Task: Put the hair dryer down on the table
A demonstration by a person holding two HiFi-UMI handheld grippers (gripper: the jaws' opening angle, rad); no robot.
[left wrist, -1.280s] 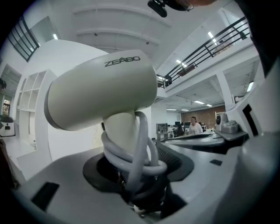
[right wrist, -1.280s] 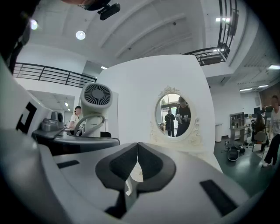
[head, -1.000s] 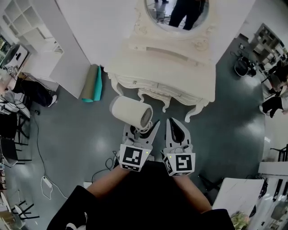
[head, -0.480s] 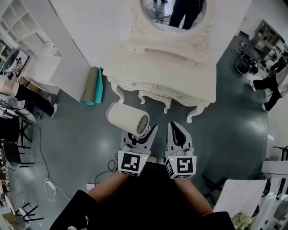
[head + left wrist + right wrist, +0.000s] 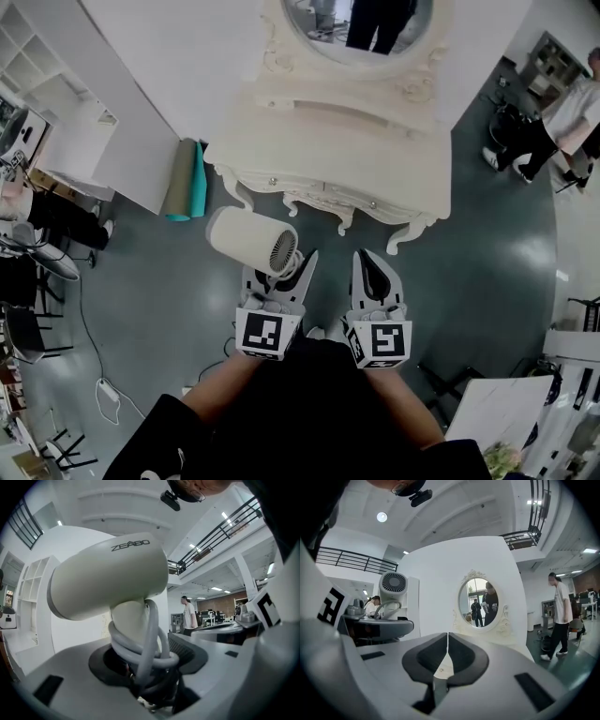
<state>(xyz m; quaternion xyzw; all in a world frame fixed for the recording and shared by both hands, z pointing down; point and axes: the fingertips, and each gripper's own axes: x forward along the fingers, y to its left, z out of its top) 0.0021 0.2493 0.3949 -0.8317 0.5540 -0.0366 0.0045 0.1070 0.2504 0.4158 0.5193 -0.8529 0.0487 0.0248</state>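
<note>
- We counted one hair dryer point(image 5: 251, 242), two grippers, one white table point(image 5: 328, 141) with one round mirror point(image 5: 361, 28), and one rolled mat point(image 5: 184, 180) on the floor point(image 5: 487, 244).
- The left gripper point(image 5: 279, 268) was grasping the hair dryer by its handle. The dryer hung over the floor at 7 o'clock from the table, just beside its front edge and not on it.
- The right gripper point(image 5: 371, 261) had its jaws pressed together with nothing in them. It sat at 3 o'clock from the left one.
- Only the left gripper view showed the handle and the grey cord point(image 5: 149, 641) wound round it. In the head view the fat barrel hid them.
- Only the right gripper view showed the whole mirror. The head view cut it off at the top.
- The spot where the pads met the handle was dark, and we could not make it out well.
</note>
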